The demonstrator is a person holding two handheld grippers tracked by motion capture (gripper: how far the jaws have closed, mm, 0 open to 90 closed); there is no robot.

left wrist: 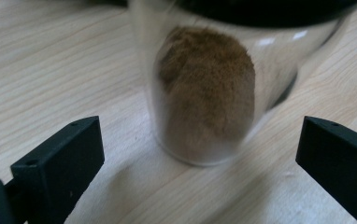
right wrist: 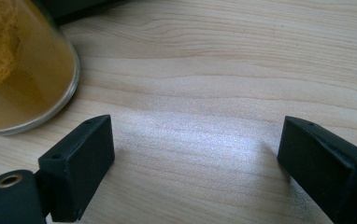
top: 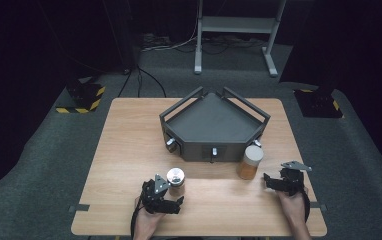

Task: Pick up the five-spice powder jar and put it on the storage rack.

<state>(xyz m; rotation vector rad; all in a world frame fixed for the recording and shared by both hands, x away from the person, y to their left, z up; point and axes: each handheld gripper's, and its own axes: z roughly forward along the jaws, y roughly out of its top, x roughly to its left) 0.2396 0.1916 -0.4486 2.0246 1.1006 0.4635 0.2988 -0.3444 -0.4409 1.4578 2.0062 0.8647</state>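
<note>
A small glass jar of brown powder with a silver lid [top: 175, 181] stands near the table's front, just beyond my left gripper [top: 171, 202]. In the left gripper view the jar [left wrist: 204, 98] stands ahead of my open left gripper [left wrist: 200, 154], between the lines of its jaws and untouched. A taller jar of yellow-orange powder [top: 249, 162] stands in front of the dark tray [top: 214, 122]. My right gripper [top: 274, 181] sits open to that jar's right. In the right gripper view the yellow jar [right wrist: 17, 70] is at the upper left, outside my right gripper [right wrist: 195, 158].
The dark angular tray with raised rails and knobbed drawers [top: 213, 151] fills the table's middle back. Bare wood lies to the left [top: 124, 150] and along the front edge. A white stand [top: 236, 30] and cables are on the floor beyond.
</note>
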